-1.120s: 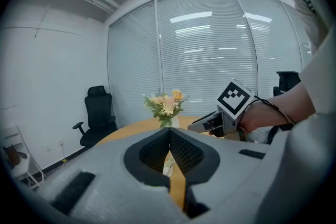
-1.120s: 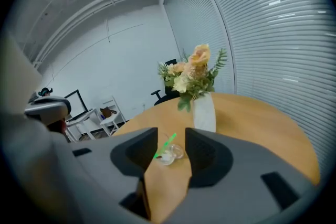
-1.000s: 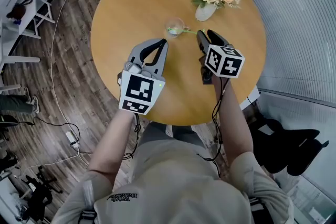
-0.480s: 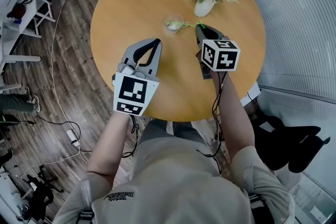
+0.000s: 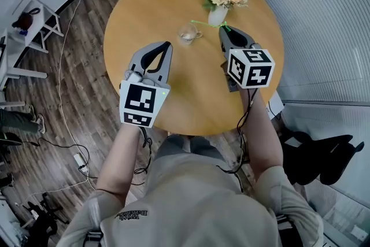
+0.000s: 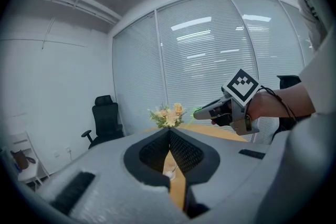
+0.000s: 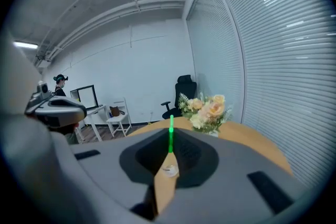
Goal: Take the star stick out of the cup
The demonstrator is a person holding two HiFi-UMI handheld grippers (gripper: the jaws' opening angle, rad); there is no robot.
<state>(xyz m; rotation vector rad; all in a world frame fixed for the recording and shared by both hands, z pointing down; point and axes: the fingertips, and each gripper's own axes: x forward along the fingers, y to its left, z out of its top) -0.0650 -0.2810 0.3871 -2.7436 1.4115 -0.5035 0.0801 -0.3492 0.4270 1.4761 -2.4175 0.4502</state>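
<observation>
A small clear glass cup (image 5: 188,33) stands on the round wooden table (image 5: 144,8). My right gripper (image 5: 224,30) is shut on one end of the thin green star stick (image 5: 208,25). It holds the stick in the air, the free end reaching left over the cup's far rim. In the right gripper view the stick (image 7: 171,123) juts out past the closed tips (image 7: 170,134), with the cup (image 7: 169,169) far below. My left gripper (image 5: 167,44) hovers left of the cup, shut and empty (image 6: 169,132). It sees the right gripper (image 6: 207,111) at upper right.
A white vase of peach flowers (image 5: 218,0) stands just behind the stick and right gripper. The table's edge (image 5: 191,127) is close to the person's body. A black office chair (image 5: 324,159) sits on the floor at lower right, and cables run across the floor at left.
The right gripper went from open around the stick to shut on it, then rose and lifted the stick off the cup. The left gripper also rose a little.
</observation>
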